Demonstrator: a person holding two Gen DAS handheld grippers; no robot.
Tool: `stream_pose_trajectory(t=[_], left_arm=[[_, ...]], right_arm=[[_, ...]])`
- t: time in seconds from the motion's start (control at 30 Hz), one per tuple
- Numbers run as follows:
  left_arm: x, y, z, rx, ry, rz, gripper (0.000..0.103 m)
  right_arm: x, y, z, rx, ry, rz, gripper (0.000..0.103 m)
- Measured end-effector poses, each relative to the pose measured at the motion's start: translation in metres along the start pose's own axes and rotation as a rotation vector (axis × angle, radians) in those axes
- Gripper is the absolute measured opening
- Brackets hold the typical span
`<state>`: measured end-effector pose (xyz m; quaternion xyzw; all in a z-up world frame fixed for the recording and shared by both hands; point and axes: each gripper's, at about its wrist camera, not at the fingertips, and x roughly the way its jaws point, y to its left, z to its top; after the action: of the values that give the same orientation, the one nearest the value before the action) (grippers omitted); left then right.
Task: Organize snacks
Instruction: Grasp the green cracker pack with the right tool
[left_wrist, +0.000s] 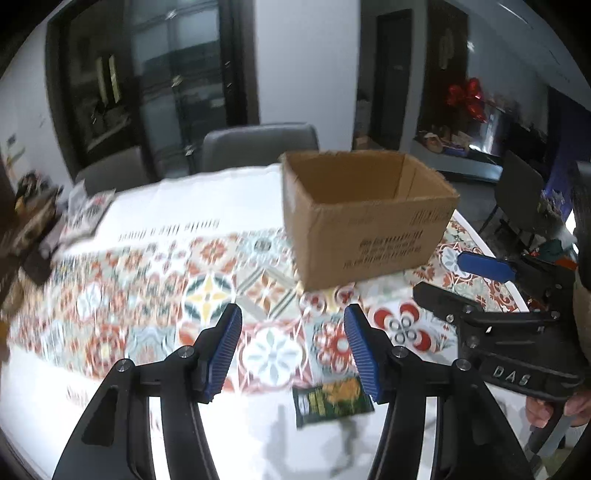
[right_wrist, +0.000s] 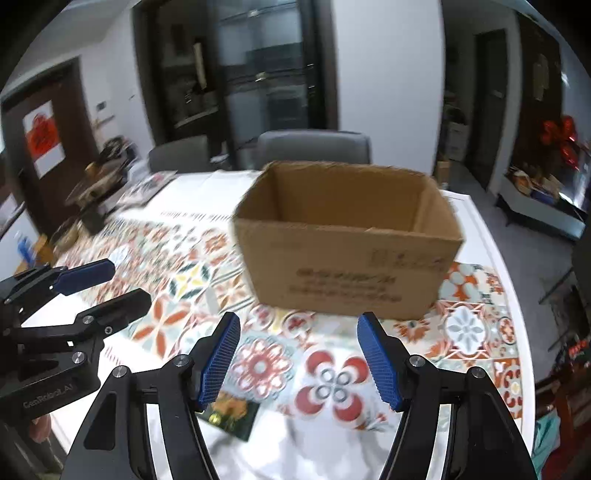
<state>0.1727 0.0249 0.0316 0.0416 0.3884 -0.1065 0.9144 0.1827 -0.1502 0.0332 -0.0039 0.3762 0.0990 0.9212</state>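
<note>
Left gripper (left_wrist: 293, 347): jaws parted about halfway with nothing between the blue pads, poised over the patterned tablecloth (left_wrist: 147, 295). A dark green snack packet (left_wrist: 332, 400) lies flat on the cloth near the table's front edge, just below the left gripper's right-hand pad; behind it stands an open cardboard box (left_wrist: 365, 236). Right gripper (right_wrist: 299, 354): likewise part-open and empty, facing the box.

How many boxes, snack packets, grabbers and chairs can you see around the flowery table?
Cardboard box: 1
Snack packet: 1
Grabbers: 2, the left gripper and the right gripper, both open and empty
Grey chairs: 2
Total: 6
</note>
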Motion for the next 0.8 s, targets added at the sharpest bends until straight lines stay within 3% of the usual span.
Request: stream_pose_trajectory(t=[0.2,0.47,0.67,0.8], left_arm=[[0.002,0.017,-0.042,-0.103,0.063,0.038,0.058],[0.014,0.028,-0.089,-0.129,0.150,0.095,0.058],[0.023,0.032,-0.110,-0.124,0.201,0.126,0.058],[0.032,0.034,-0.117,-0.155,0.234,0.102,0.058]], right_arm=[[0.016,0.030,-0.020,-0.117,0.072,0.104,0.067],[0.047,0.068,-0.052,-0.326,0.206,0.210,0.067],[0.066,0.088,-0.066,-0.486,0.286,0.232,0.067],[0.082,0.098,-0.071,-0.574,0.345,0.256,0.067]])
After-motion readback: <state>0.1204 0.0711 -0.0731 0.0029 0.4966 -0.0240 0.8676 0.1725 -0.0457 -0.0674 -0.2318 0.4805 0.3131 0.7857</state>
